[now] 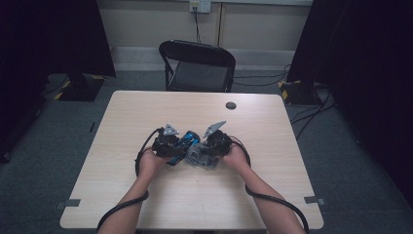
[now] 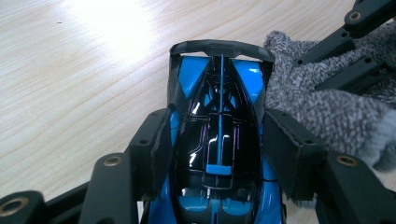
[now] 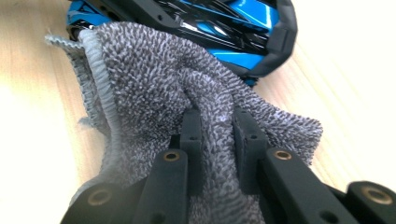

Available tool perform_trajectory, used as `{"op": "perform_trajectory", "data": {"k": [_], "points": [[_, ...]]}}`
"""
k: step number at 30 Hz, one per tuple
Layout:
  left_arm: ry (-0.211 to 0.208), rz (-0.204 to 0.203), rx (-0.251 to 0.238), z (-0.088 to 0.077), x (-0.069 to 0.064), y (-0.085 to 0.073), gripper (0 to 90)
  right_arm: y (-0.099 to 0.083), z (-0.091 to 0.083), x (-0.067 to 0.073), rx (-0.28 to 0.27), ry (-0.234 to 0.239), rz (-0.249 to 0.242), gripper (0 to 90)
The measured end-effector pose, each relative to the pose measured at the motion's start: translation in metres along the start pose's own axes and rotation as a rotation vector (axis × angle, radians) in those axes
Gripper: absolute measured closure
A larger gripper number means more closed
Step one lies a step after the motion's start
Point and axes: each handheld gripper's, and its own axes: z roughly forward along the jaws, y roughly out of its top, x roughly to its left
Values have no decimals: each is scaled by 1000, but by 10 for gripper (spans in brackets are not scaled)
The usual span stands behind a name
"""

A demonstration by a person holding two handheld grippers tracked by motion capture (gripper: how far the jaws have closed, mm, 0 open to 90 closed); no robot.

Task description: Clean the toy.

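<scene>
From above, the person sits at a pale wooden table with both hands close together near its middle, the left gripper and the right gripper almost meeting over a blue toy car and a grey cloth. In the left gripper view, the two black jaws are closed part way against both sides of the glossy blue and black car, so it is held firm, its dark spoiler pointing away and the cloth lying just beside it on the right. In the right gripper view, the jaws are nearly closed and pinch a fold of the grey terry cloth, which touches the car behind it. I judge the step in hand is wiping the car. The next move probably needs the cloth pushed over the shiny body while the left gripper holds the car steady.
</scene>
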Motion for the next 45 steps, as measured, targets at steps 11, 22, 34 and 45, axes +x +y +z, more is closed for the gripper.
{"op": "perform_trajectory", "data": {"k": [11,22,34,45], "points": [[-1,-2,3,0,0,1,434,-1,-2,-4,10,-18,3,770],[-1,-2,2,0,0,0,433,-6,-10,-12,11,-48,28,770],[-1,-3,-2,1,0,0,430,-11,-36,-11,-25,-49,25,770],[4,-3,9,2,-1,2,429,-9,-39,19,-51,18,-42,769]]}}
